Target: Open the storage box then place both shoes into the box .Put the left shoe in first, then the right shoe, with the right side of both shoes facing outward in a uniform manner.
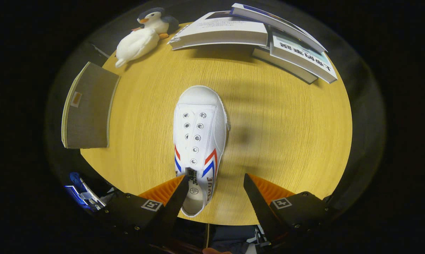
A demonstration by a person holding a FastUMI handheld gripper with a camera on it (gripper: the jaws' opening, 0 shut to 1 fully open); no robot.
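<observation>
Gripper view: claw wide open over shoe heel.

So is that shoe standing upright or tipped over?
Upright: the shoe rests sole-down on the table, eyelets facing up, heel between the open jaws.

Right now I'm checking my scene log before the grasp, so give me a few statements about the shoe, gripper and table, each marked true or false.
1. The gripper is open, its fingers spread around the heel end of the white shoe. True.
2. The shoe lies on its side. False: it stands sole down, eyelets facing up.
3. The shoe's toe points away from the fingers. True.
4. Books are stacked beyond the shoe on the wooden table. True.
5. The plush penguin sits between the fingers. False: it sits far beyond them, by the white plush.
</observation>
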